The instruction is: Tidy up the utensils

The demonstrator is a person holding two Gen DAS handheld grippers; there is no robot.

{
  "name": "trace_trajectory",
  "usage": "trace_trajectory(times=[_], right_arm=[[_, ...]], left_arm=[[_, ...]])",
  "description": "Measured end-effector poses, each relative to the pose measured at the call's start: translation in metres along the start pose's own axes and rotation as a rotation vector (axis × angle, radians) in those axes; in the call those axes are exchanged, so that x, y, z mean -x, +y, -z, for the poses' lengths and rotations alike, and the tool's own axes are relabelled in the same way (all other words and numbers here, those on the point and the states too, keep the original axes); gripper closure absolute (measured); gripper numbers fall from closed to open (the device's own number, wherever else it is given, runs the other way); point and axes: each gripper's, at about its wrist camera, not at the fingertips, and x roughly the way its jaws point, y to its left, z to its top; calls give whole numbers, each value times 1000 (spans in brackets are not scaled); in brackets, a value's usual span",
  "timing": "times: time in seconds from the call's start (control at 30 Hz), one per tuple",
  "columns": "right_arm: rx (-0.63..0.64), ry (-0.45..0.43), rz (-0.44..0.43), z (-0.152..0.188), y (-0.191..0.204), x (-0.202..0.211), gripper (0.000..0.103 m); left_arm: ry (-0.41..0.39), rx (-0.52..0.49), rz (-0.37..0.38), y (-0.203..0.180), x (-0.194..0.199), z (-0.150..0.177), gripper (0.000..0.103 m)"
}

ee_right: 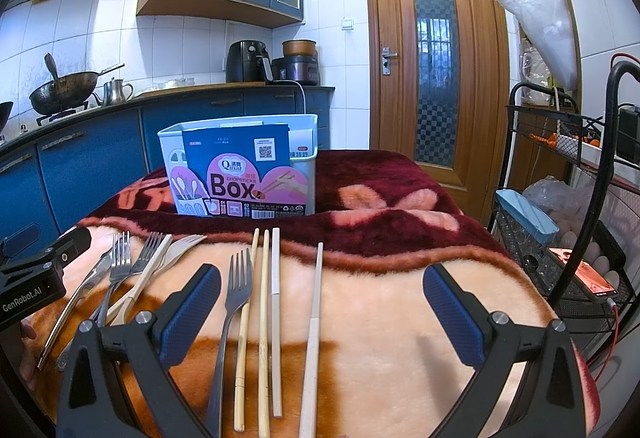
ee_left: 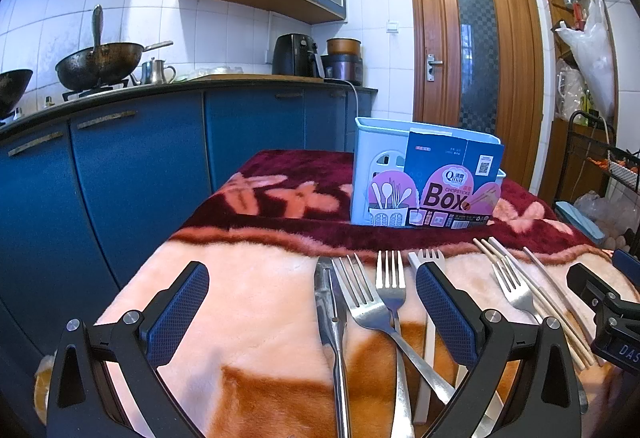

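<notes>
- Landmark: white plastic chopstick box, upright on the dark red far part of the blanket-covered counter, printed cardboard sleeve leaning on its near face; compartments look empty from these angles, though the inside is mostly hidden.
- Left gripper: jaws spread wide, holding nothing, poised low over the cluster nearest the camera side of the box.
- Right gripper: jaws likewise wide apart and empty, well short of the box.
- Steel knife: flat on the blanket, in front of the box, between the left jaws.
- Two steel forks: just beside the knife, handles crossing, tines toward the box.
- Pale plastic fork: partly hidden behind one left jaw.
- Lone steel fork: in front of the box, touching the bamboo chopsticks.
- Two cream chopsticks: one beside the bamboo pair, one apart, toward the door side.
- Step in hand: judged as the opening pick; nothing is lifted yet.
- Next move: likely closing on one thin handle pressed into soft pile, then carrying it tines-up into a box compartment; the crossed forks risk dragging along.
</notes>
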Motion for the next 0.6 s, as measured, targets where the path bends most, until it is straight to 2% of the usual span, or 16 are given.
trace_trajectory(times=[0.37, 0.6], right_arm=[[-3, 13, -5, 5, 3, -5, 0], [3, 147, -57, -8, -5, -15, 0]], left_arm=[[8, 3, 3, 2, -2, 0, 0], [106, 14, 58, 12, -15, -5, 0]])
